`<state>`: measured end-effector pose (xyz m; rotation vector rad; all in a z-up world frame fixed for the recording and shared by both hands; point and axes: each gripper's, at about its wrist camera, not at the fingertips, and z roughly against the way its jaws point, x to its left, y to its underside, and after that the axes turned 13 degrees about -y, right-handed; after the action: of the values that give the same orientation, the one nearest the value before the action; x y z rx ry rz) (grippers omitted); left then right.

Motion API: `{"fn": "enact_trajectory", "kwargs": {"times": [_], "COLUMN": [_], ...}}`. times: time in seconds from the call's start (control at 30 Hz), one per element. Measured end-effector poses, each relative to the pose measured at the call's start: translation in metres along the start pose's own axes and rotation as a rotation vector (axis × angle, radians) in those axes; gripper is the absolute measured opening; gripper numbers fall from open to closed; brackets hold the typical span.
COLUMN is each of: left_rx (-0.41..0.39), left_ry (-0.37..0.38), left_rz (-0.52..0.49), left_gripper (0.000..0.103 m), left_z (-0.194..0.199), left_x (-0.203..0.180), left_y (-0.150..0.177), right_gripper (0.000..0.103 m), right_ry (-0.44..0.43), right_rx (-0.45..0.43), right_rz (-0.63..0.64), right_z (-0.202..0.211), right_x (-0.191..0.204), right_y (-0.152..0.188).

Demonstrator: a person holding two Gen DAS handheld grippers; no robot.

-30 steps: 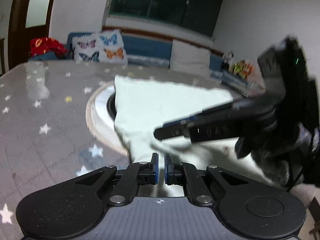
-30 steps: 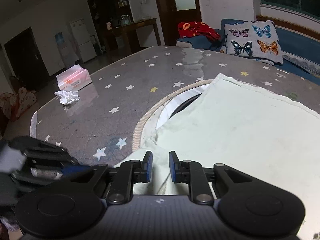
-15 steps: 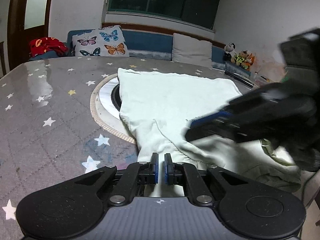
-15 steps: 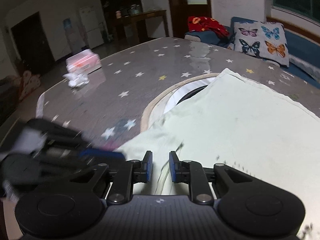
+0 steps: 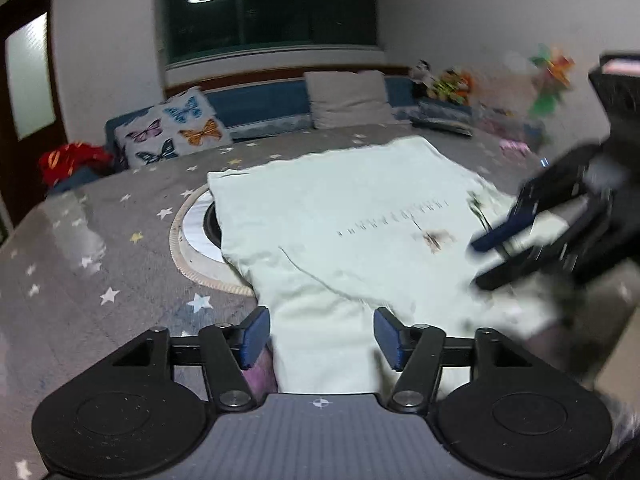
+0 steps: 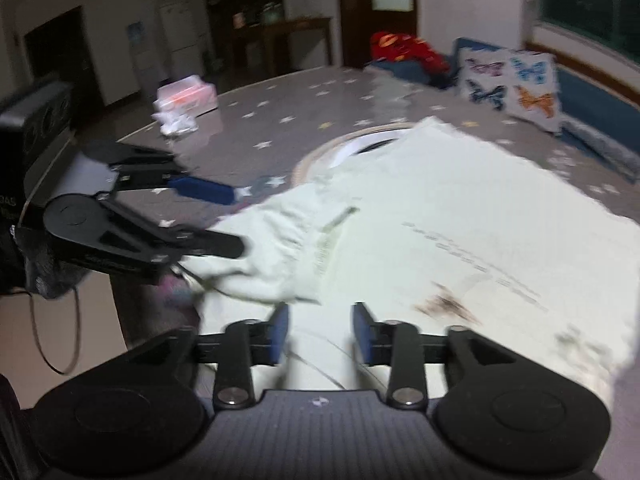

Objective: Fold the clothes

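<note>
Item: 1 pale green garment [image 5: 360,216], T-shirt w/ printed line of text and small dark motif, laid flat on grey star-print tablecloth [image 5: 100,240].
Position: directly ahead of both tongs; near hem/sleeve part lies betw. the tips of each.
Axis: long axis runs from the tongs away toward the far bench; far edge straight, near end rumpled. In left wrist view a fold edge crosses diag. ahead of the tips.
Left gripper [image 5: 322,334]: jaws apart and opening, cloth betw. them, pads not pressing. Also seen at left of right wrist view [image 6: 224,220].
Right gripper [image 6: 320,332]: jaws apart and opening, cloth betw. them, no clamp. Blurred at right of left wrist view [image 5: 484,260].
Under garment: 1 round mat w/ woven rim [image 5: 180,256], partly covered, left-ahead of left tips.
Beyond: 1 butterfly cushion [image 5: 172,132], 1 grey cushion [image 5: 348,100], 1 red cloth heap [image 5: 72,160].
Far left of right tongs: 1 tissue box [image 6: 186,94], 1 crumpled tissue [image 6: 176,124] just beside it.
</note>
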<state>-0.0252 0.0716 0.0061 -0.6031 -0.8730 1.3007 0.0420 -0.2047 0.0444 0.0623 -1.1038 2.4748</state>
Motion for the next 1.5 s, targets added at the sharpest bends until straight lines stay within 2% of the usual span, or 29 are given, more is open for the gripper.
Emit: {"fn": "enact_trajectory", "kwargs": {"times": [0.13,0.23,0.33,0.5,0.6,0.7,0.8,0.83,0.87,0.93,1.03,1.13,1.43,1.5], "left_rx": [-0.010,-0.026,-0.039,-0.040,-0.045,-0.049,-0.047,-0.045,-0.042,-0.036,-0.035,-0.048,-0.064,-0.062], "left_ry": [0.026,0.058,0.075,0.101,0.121,0.148,0.171,0.175,0.176,0.177,0.172,0.169,0.151,0.154], "left_rz": [-0.113,-0.210,-0.294,-0.369,-0.382,-0.394,-0.390,-0.386,-0.383,-0.375,-0.347,-0.323,-0.249,-0.256], "left_gripper": [0.066,0.067,0.067,0.066,0.060,0.049,0.033,0.023,0.018,0.011,0.007,0.006,0.006,0.006], "left_z": [0.017,0.024,0.024,0.016,0.012,0.011,0.010,0.009,0.008,0.007,0.005,0.006,0.003,0.002], "left_x": [-0.011,-0.022,-0.032,-0.043,-0.044,-0.045,-0.046,-0.046,-0.046,-0.046,-0.043,-0.041,-0.032,-0.033], "left_y": [0.011,0.018,0.023,0.026,0.025,0.025,0.025,0.025,0.024,0.022,0.018,0.014,-0.003,-0.003], "right_gripper": [0.050,0.052,0.057,0.062,0.062,0.061,0.060,0.058,0.053,0.050,0.047,0.037,0.038,0.030], "right_ry": [0.089,0.134,0.159,0.200,0.221,0.218,0.208,0.205,0.203,0.198,0.191,0.199,0.200,0.205], "right_rx": [0.004,0.029,0.065,0.115,0.121,0.130,0.137,0.135,0.134,0.143,0.155,0.153,0.098,0.081], "right_rz": [-0.026,-0.036,-0.027,0.051,0.077,0.076,0.081,0.078,0.074,0.070,0.071,0.072,0.072,0.040], "right_z": [0.035,0.053,0.062,0.064,0.063,0.059,0.054,0.054,0.054,0.055,0.055,0.055,0.050,0.050], "right_x": [-0.003,-0.003,0.001,0.009,0.009,0.004,0.003,0.002,0.002,0.001,0.000,0.001,0.000,-0.004], "right_y": [0.028,0.049,0.067,0.083,0.087,0.089,0.092,0.092,0.091,0.090,0.090,0.089,0.090,0.090]}}
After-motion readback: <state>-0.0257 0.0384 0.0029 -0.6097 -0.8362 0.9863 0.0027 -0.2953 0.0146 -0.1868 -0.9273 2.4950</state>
